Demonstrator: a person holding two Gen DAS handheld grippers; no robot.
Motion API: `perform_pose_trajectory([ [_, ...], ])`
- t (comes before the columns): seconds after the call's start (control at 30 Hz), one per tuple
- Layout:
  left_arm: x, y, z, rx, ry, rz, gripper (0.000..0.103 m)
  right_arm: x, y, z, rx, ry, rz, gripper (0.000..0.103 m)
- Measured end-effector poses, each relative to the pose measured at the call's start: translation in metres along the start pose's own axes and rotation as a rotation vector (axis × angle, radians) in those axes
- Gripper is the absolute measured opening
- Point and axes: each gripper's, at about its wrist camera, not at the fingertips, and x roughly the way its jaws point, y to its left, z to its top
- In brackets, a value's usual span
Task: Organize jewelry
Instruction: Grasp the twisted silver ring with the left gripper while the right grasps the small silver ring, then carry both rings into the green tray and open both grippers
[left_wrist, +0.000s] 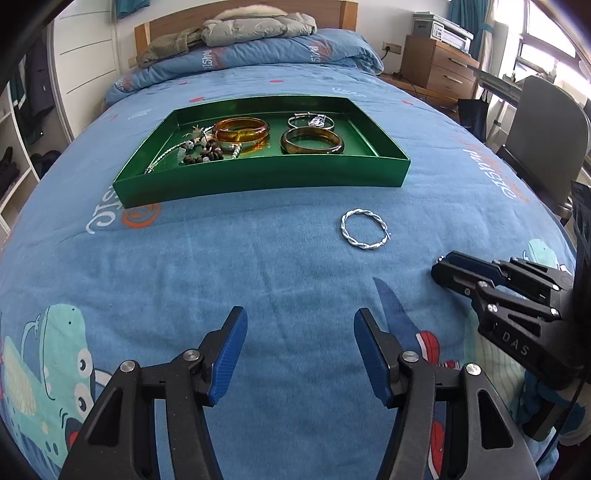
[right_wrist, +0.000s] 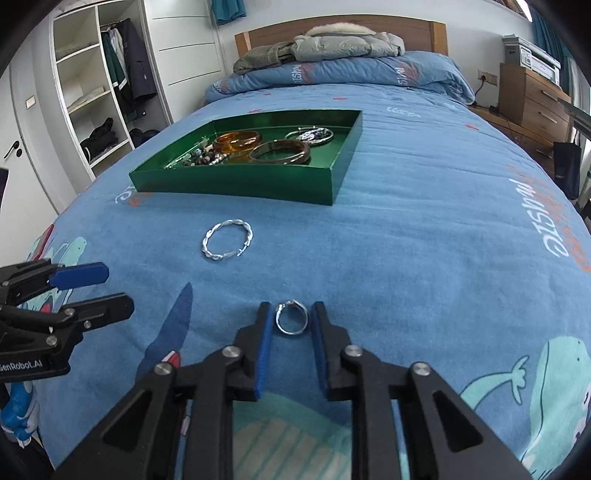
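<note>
A small silver ring (right_wrist: 291, 322) lies on the bed in front of the green tray (right_wrist: 236, 182), bracketed for pickup by the right hand-held gripper (right_wrist: 291, 325), jaws apart, not yet pressing. The left hand-held gripper (left_wrist: 300, 332) is held released, empty.

bed (left_wrist: 258, 266), blue cover | on it: green tray (left_wrist: 258, 177), twisted bangle (left_wrist: 365, 229), sm ring (right_wrist: 291, 318)

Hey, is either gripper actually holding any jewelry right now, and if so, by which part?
Nothing is held. The right gripper straddles the small silver ring lying on the blue bedspread, pads not yet touching. The left gripper is open and empty.
</note>
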Motion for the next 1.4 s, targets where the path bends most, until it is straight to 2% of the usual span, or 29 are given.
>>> perform_pose_trajectory([
  [0.17, 0.011, -0.013, 0.018, 0.022, -0.016, -0.012, 0.059, -0.016, -0.011, -0.003, 0.045, -0.069, 0.063, 0.017],
  [0.47, 0.039, -0.042, 0.046, 0.063, -0.011, 0.003, 0.059, -0.046, -0.043, -0.004, 0.123, -0.175, 0.0, 0.017],
  [0.57, 0.051, -0.049, 0.051, 0.055, 0.002, 0.006, 0.051, -0.049, -0.056, -0.004, 0.153, -0.181, 0.001, 0.017],
  [0.63, 0.053, -0.051, 0.053, 0.046, -0.006, 0.011, 0.041, -0.051, -0.06, -0.005, 0.163, -0.185, 0.004, 0.017],
  [0.67, 0.054, -0.05, 0.054, 0.036, -0.006, 0.008, 0.041, -0.053, -0.062, -0.005, 0.167, -0.188, 0.003, 0.017],
  [0.87, 0.043, -0.048, 0.047, 0.039, -0.021, 0.015, 0.04, -0.06, -0.07, -0.005, 0.182, -0.204, -0.002, 0.018],
  [1.13, 0.01, -0.022, 0.039, -0.002, -0.057, 0.005, 0.04, -0.064, -0.065, -0.001, 0.165, -0.203, -0.015, 0.018],
  [1.27, -0.006, -0.001, 0.06, -0.035, -0.112, 0.003, 0.04, -0.062, -0.056, 0.019, 0.143, -0.208, -0.002, 0.018],
  [1.4, 0.0, 0.023, 0.099, -0.073, -0.131, 0.003, 0.04, -0.043, -0.039, 0.07, 0.08, -0.207, 0.038, 0.018],
])
